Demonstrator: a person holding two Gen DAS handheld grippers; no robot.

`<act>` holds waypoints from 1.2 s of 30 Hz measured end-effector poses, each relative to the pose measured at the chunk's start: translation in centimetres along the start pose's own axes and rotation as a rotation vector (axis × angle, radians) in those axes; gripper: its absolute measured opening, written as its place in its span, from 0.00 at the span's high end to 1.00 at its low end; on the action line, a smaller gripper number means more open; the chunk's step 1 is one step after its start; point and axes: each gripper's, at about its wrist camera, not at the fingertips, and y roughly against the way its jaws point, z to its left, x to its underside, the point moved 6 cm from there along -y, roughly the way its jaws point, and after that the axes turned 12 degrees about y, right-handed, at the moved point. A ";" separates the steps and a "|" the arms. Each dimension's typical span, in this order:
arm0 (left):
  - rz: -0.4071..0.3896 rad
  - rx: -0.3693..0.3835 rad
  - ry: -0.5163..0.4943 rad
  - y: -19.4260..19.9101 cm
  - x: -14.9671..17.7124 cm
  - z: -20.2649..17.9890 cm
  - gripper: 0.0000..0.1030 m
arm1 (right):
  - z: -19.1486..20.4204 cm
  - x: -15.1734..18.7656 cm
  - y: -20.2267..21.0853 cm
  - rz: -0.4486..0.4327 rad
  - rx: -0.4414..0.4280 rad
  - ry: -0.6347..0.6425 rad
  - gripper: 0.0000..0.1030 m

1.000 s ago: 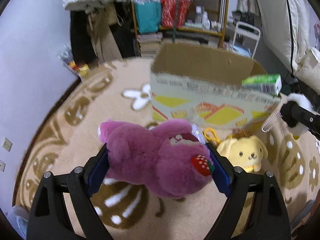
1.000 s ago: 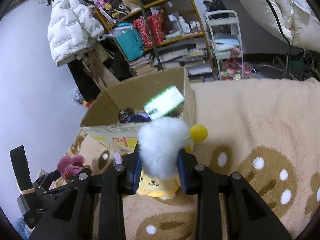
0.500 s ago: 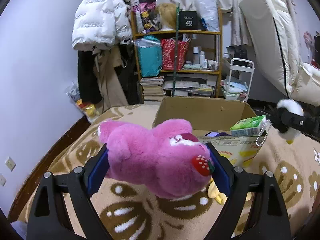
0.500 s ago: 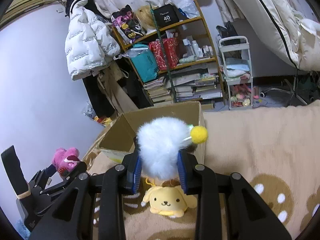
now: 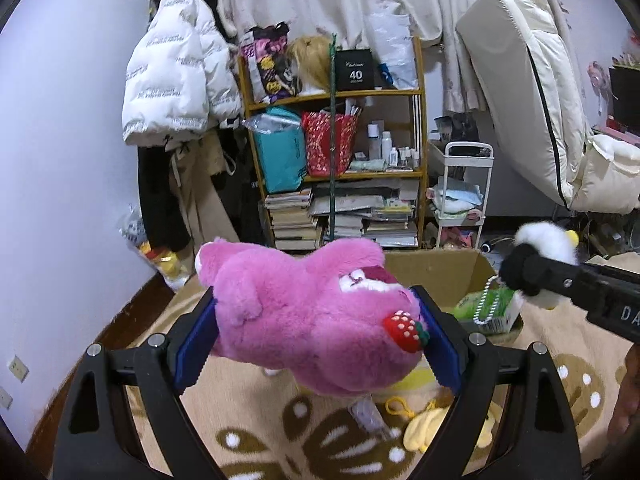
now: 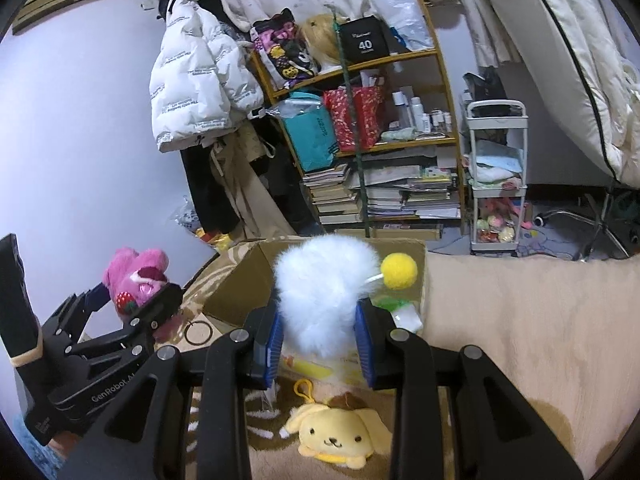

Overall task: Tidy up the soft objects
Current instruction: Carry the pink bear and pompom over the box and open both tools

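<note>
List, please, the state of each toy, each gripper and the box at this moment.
Left gripper: shut on pink plush.
Pink plush: held, lifted.
Right gripper: shut on white pompom.
White pompom: held, lifted.
Yellow dog plush: lying on carpet.
Cardboard box: open.

We see both views evenly lit by soft indoor light, with faint shadows on the carpet (image 6: 520, 320). Fisheye distortion bends the wall (image 5: 60, 160) and shelf (image 6: 400, 136) toward black corner vignettes. Focus stays sharp throughout, with no motion blur or glare.
</note>
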 end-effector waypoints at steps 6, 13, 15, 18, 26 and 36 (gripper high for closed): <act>-0.017 0.007 -0.034 -1.0 -1.9 -0.5 0.14 | -0.1 -1.3 -1.5 0.002 -0.004 0.035 0.68; -0.010 0.014 -0.050 -3.2 -2.1 -1.0 0.13 | -0.2 -2.8 -2.8 -0.007 0.017 0.093 0.68; 0.000 0.006 -0.050 -4.1 -1.5 -0.9 0.14 | -0.2 -3.0 -3.3 -0.010 0.021 0.100 0.68; 0.028 0.004 -0.038 -5.4 -0.5 -0.6 0.13 | -0.4 -2.8 -3.9 0.002 0.032 0.090 0.67; 0.066 0.021 -0.007 -8.1 0.1 -0.8 0.13 | -2.1 -0.9 -6.2 0.061 0.026 0.039 0.67; 0.116 0.073 -0.010 -9.4 1.0 -1.4 0.12 | -2.8 0.0 -6.5 0.076 0.049 0.042 0.64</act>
